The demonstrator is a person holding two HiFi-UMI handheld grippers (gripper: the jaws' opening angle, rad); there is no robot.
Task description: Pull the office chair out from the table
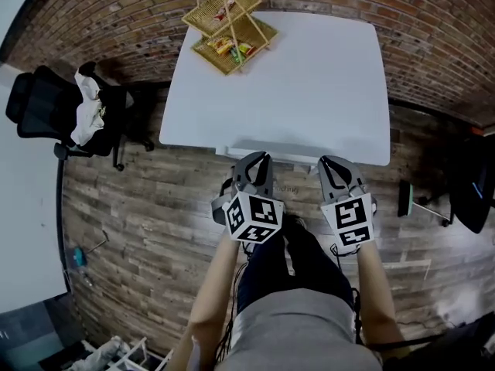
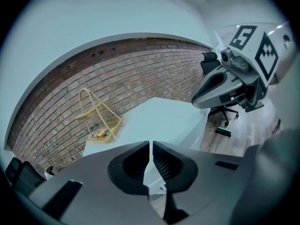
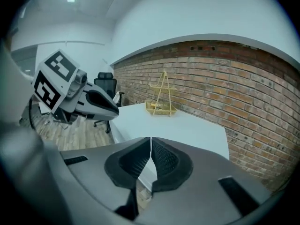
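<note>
A black office chair with a white cloth draped on it stands off the left side of the white table. It also shows in the right gripper view as the chair, and at the lower left of the left gripper view as the chair. My left gripper and right gripper hover side by side at the table's near edge. Both are shut with nothing between the jaws. The left gripper and right gripper point across the tabletop.
A wicker basket with snacks sits on the table's far left corner. A brick wall runs behind the table. A second dark chair and a floor brush stand at the right. My legs are below the grippers.
</note>
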